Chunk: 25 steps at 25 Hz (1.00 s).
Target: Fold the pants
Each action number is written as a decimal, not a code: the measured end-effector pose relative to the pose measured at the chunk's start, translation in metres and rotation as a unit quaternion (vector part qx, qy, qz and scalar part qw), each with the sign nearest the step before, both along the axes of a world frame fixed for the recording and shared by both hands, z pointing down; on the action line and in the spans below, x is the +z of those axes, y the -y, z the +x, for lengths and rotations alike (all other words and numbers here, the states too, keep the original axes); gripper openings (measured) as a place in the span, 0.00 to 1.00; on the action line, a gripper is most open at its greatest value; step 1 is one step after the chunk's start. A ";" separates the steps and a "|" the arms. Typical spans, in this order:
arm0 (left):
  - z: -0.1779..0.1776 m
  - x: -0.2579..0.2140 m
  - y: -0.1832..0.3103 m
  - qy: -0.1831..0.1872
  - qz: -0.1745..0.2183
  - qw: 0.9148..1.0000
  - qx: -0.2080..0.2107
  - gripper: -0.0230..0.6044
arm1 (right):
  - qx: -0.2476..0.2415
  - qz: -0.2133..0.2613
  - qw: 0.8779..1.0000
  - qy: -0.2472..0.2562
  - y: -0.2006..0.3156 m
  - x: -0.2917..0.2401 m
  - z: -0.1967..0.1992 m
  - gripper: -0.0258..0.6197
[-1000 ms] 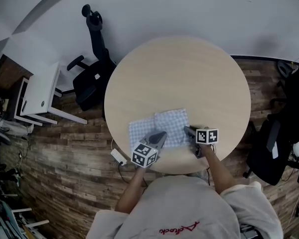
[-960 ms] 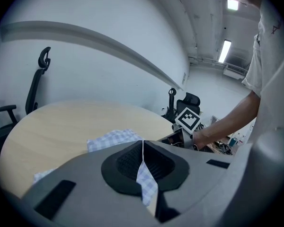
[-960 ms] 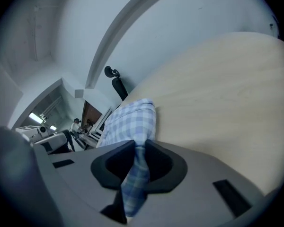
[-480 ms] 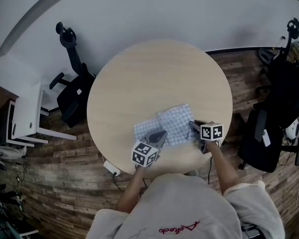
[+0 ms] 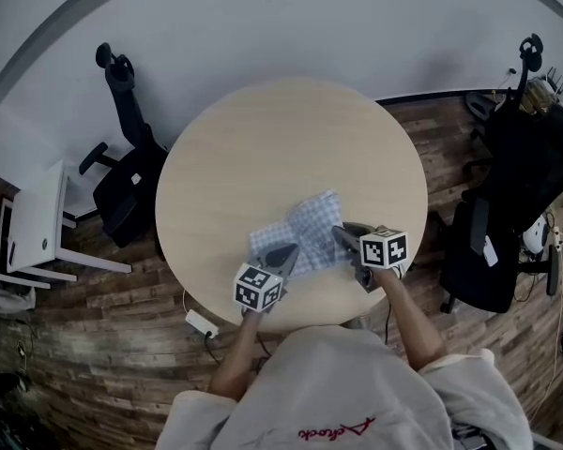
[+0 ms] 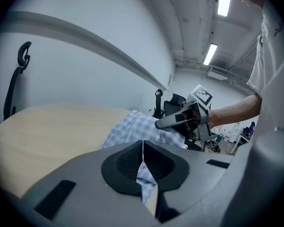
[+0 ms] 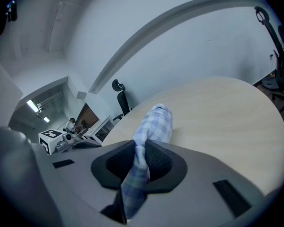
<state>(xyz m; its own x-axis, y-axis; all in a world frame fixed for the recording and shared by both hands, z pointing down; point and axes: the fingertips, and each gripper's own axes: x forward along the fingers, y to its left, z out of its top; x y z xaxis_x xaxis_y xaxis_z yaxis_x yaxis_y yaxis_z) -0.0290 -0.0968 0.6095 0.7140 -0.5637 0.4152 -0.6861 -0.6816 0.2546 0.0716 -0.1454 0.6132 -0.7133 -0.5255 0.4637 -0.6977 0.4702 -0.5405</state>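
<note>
Jaws clamped tight on both sides: the left gripper point(image 6: 143, 161) pinches a thin edge of the checked pants point(image 5: 307, 225) between its pads, and the right gripper point(image 7: 141, 161) bites a thicker bunched fold, a tail of cloth hanging out below its jaws. Ahead of the left jaws the fabric runs across to the right gripper, which holds its end raised off the round bench point(image 5: 281, 139); ahead of the right jaws the pants stretch away in a narrow ridge and come down onto the bench top on the person's side.
</note>
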 end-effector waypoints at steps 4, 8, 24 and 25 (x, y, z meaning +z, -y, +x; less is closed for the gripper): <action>-0.028 -0.003 -0.010 -0.008 0.009 1.000 -0.016 0.09 | -0.026 0.014 0.999 -0.012 -0.020 -0.019 -0.044 0.17; -0.058 -0.005 -0.024 -0.014 0.016 0.999 -0.040 0.09 | -0.044 0.014 0.999 -0.029 -0.035 -0.019 -0.087 0.17; -0.229 -0.001 -0.096 -0.011 -0.006 0.977 -0.211 0.09 | -0.206 -0.022 0.963 -0.170 -0.083 0.069 -0.277 0.24; -0.235 0.000 -0.102 -0.010 -0.007 0.976 -0.218 0.09 | -0.206 -0.026 0.962 -0.176 -0.088 0.078 -0.281 0.24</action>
